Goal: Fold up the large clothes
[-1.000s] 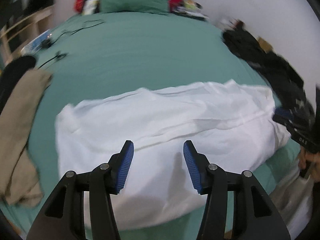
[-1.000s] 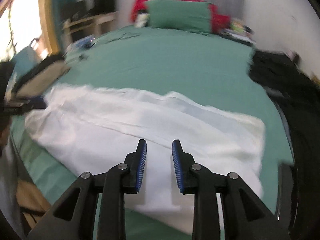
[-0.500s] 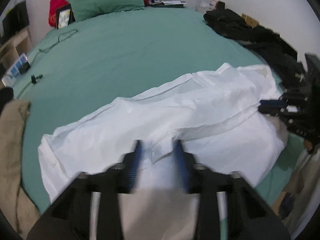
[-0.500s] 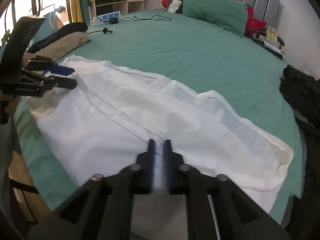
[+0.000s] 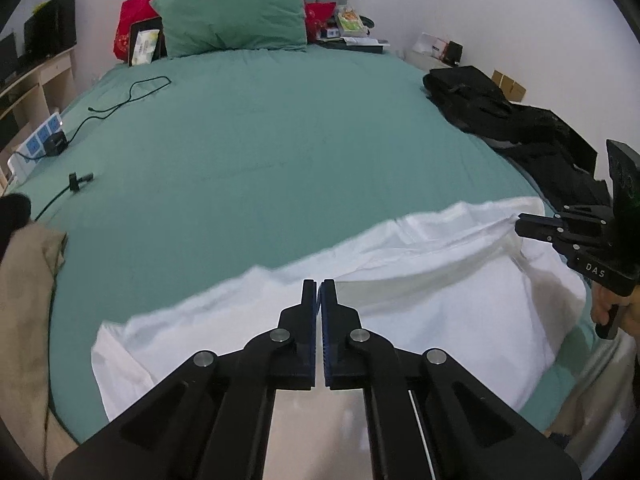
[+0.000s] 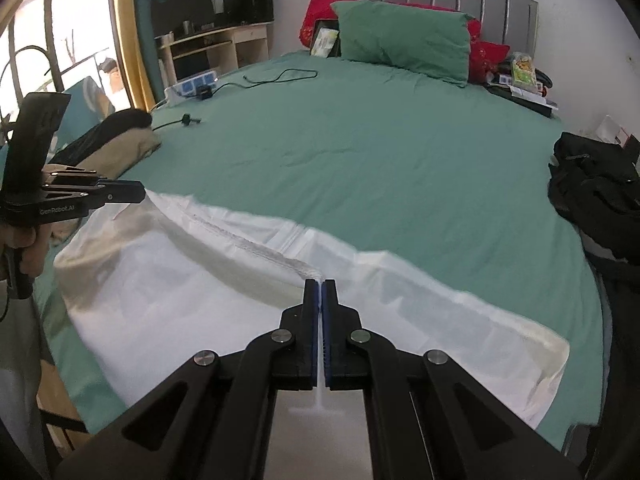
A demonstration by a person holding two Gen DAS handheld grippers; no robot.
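A large white garment lies across the near end of a green bed; it also shows in the right wrist view. My left gripper is shut on the garment's raised edge and lifts it. My right gripper is shut on the same edge further along, at a stitched seam. Each gripper shows in the other's view: the right one at the garment's right end, the left one at its left end.
The green sheet stretches back to a green pillow and red cushions. Black clothes are piled at the right edge. Beige clothes lie at the left. A power strip and cables lie far left.
Both grippers went from open above the garment to shut on its edge, and they have lifted that edge off the bed.
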